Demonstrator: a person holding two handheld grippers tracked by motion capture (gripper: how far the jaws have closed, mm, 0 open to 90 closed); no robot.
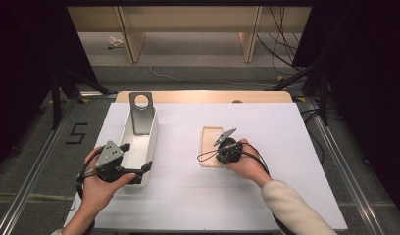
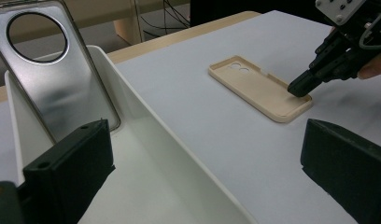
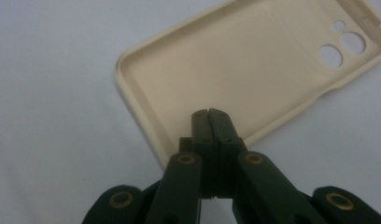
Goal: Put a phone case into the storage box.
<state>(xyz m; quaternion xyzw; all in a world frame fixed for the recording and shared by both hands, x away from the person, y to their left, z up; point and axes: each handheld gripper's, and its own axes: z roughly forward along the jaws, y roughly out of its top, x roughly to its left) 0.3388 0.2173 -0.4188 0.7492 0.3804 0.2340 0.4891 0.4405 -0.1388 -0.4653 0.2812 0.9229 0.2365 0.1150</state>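
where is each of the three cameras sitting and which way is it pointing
High view: above the person's side, looking forward and down on the white table; both forearms enter from below with the left gripper and right gripper.
Left gripper view: rides the left gripper, looking past its open jaws along the white bin and metal phone shell.
Right gripper view: rides the right gripper, looking down its shut jaws into the beige phone case.
Shared: all three show the beige case.
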